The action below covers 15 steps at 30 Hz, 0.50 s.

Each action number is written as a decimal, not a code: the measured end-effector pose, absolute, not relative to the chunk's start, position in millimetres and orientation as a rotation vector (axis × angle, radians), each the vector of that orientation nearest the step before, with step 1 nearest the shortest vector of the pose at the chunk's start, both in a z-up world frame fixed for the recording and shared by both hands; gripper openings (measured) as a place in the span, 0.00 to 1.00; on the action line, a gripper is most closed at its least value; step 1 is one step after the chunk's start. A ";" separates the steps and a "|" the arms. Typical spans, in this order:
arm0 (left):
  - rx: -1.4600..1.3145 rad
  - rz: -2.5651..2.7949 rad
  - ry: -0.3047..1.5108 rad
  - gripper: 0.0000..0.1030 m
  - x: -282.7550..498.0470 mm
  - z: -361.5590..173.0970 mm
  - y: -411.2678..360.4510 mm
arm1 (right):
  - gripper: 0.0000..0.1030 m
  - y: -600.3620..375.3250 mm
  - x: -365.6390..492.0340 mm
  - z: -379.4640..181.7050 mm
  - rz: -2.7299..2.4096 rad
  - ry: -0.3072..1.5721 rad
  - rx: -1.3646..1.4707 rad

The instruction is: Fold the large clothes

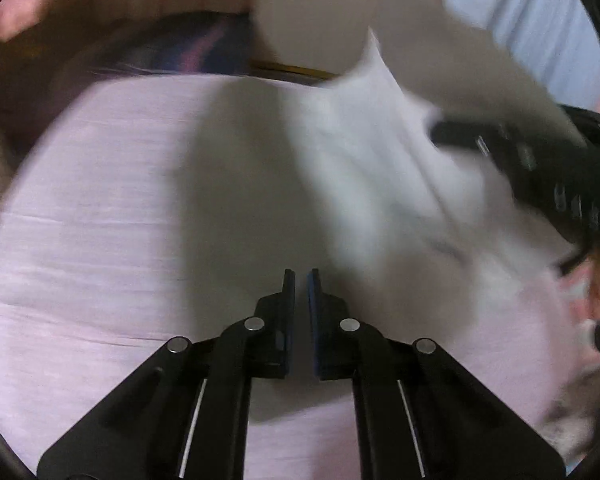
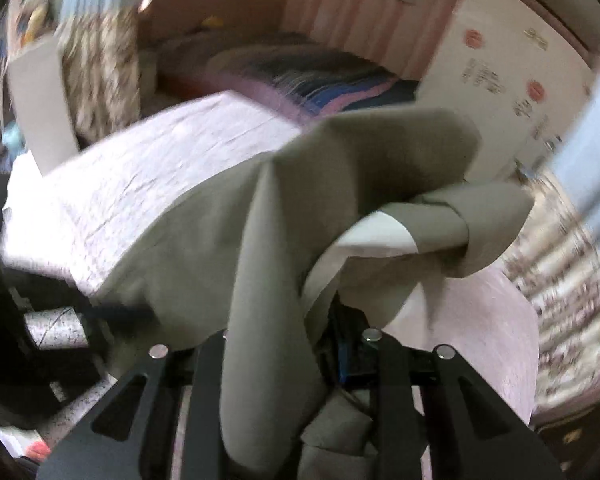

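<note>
Left wrist view
- Left tool (image 1: 301, 276): jaws nearly together with only a thin slit between them, nothing in it; hovering over the pink sheet (image 1: 112, 208) that is covering the flat surface, probably a bed.
- Garment (image 1: 364, 168): a pale cloth, blurred, hanging up and to the right of the left tool, well apart from it.
- Right tool (image 1: 452, 136): entering from the right edge as a dark smear at the cloth's upper part; its grip is unreadable from here.

Right wrist view
- Right tool (image 2: 324, 344): fingertips buried in cloth; jaws part-closed and pinching a bunched ridge of the grey garment (image 2: 268, 248).
- Garment position: lifted off the sheet (image 2: 148, 168), draping forward from the tool, with a rolled loop and a white inner face (image 2: 372, 240) showing to the right.
- Long axis: running away from the tool toward the bed's far end, as far as the bunching is letting me judge.

Progress
- Done: garment picked up, one-handed.
- Left: spreading it flat on the sheet, then every fold; I am seeing no neat crease yet.
</note>
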<state>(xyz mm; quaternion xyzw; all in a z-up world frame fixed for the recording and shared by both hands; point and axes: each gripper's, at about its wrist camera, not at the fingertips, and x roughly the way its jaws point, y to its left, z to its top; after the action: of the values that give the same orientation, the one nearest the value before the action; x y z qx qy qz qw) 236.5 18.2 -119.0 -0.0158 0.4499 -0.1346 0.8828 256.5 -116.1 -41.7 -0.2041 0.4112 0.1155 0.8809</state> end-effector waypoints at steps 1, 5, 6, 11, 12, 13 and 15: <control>-0.025 -0.233 0.937 0.05 240.7 -122.2 36.7 | 0.23 -92.7 259.8 -60.6 0.253 0.889 -0.470; -0.076 -0.132 0.979 0.05 256.8 -140.9 98.1 | 0.21 -41.3 263.6 -140.8 0.237 0.991 -0.620; -0.081 -0.123 0.984 0.05 259.4 -144.2 106.6 | 0.21 -36.9 263.1 -151.3 0.227 0.987 -0.633; -0.085 -0.147 0.975 0.05 255.6 -142.2 112.1 | 0.45 -60.2 252.1 -127.6 0.261 0.986 -0.490; -0.078 -0.149 0.963 0.05 251.4 -138.2 112.3 | 0.62 -65.2 246.0 -118.8 0.278 0.987 -0.455; -0.074 -0.152 0.951 0.07 248.2 -132.6 119.5 | 0.69 -71.4 236.7 -107.3 0.299 0.978 -0.415; -0.071 -0.164 0.932 0.17 248.6 -123.2 110.3 | 0.77 -80.2 209.6 -75.3 0.341 0.915 -0.366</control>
<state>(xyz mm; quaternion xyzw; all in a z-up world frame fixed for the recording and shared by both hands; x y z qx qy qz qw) 248.6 110.3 -123.2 -0.0340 0.4485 -0.0787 0.8896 209.6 -80.2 -75.3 -0.1749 0.4370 0.1630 0.8671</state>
